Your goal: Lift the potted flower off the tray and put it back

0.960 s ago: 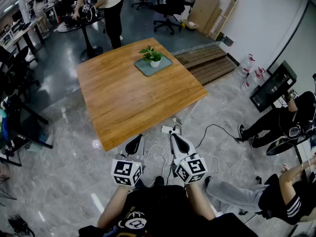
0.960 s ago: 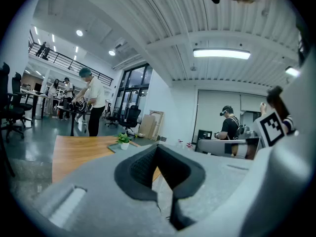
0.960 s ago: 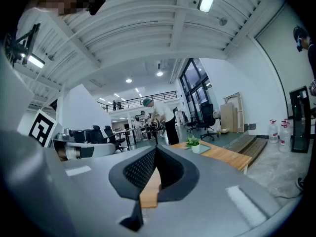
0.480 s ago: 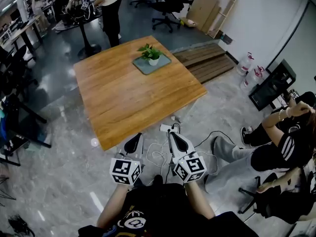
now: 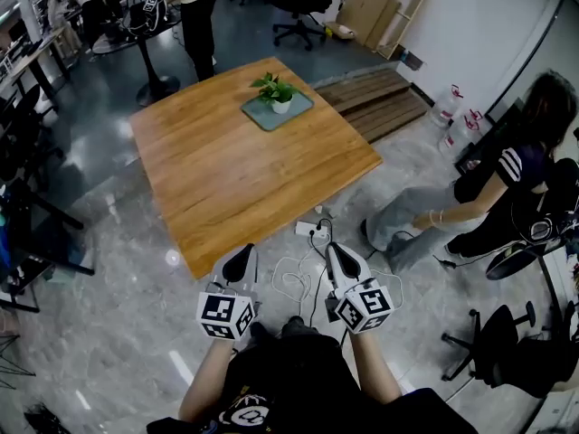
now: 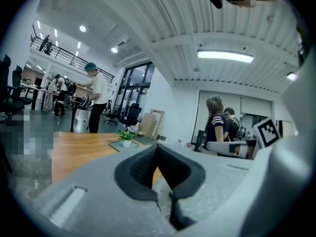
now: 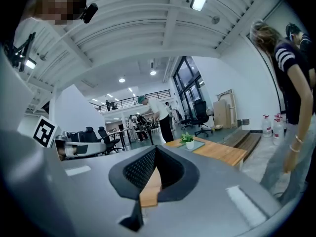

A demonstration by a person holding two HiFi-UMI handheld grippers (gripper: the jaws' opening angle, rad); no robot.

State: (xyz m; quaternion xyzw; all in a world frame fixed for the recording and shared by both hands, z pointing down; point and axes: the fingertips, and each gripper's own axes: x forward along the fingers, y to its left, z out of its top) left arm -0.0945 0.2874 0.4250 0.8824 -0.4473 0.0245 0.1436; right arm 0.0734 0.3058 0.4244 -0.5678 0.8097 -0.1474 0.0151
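Potted flower, small green plant in white pot (image 5: 279, 96), stands upright on grey-green square tray (image 5: 262, 117) nr far corner of big square wooden table (image 5: 244, 179). L gripper (image 5: 245, 250) & R gripper (image 5: 333, 248) are held side by side over grey marble floor (image 5: 118, 315), just short of table's near edge, well apart from pot. Both claws clenched, jaws together, nothing betw. them. White power strip (image 5: 308, 230) w/ cables lies on floor just ahead of them.
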